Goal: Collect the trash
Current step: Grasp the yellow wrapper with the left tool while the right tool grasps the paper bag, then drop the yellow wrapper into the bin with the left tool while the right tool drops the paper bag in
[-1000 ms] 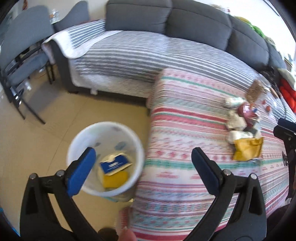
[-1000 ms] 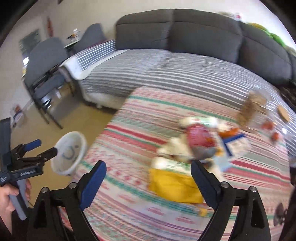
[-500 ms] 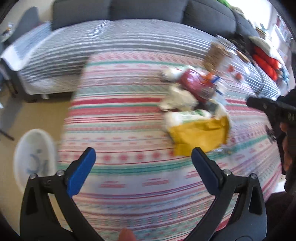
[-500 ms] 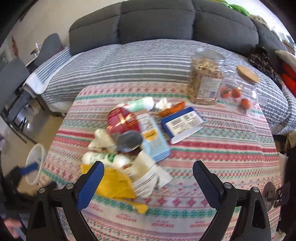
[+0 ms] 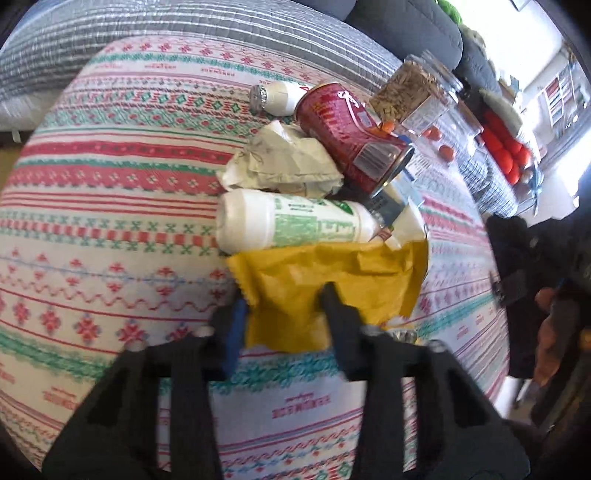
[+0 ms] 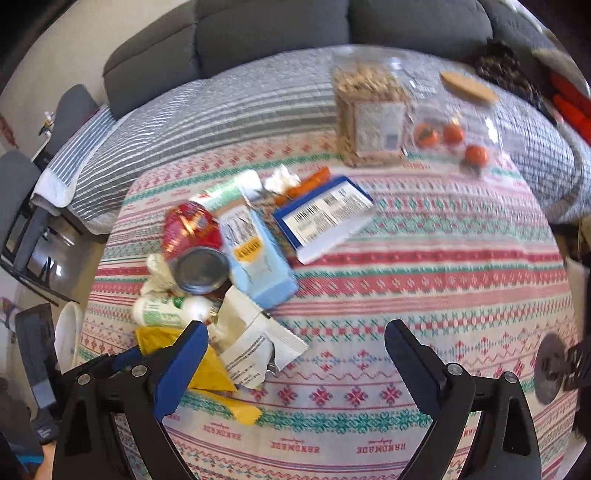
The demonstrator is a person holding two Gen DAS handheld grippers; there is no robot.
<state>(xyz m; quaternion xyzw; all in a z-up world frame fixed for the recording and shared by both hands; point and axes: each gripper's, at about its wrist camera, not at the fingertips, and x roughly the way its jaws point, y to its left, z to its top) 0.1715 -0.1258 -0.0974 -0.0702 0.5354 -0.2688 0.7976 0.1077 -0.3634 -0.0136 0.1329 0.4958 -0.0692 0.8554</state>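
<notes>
Glossy metal can (image 5: 347, 129), crinkled yellow paper bag (image 5: 332, 280)

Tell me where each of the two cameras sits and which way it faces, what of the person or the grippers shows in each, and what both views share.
Left wrist: sits on the left gripper, close and low over the table, facing the trash pile; its fingers pinch the yellow wrapper; the person's right hand shows at the right edge.
Right wrist: sits on the right gripper, higher over the table, facing the sofa; its fingers stand wide apart, and the left gripper shows at lower left.
Shared: yellow wrapper, red can, white bottle, oat jar.
</notes>
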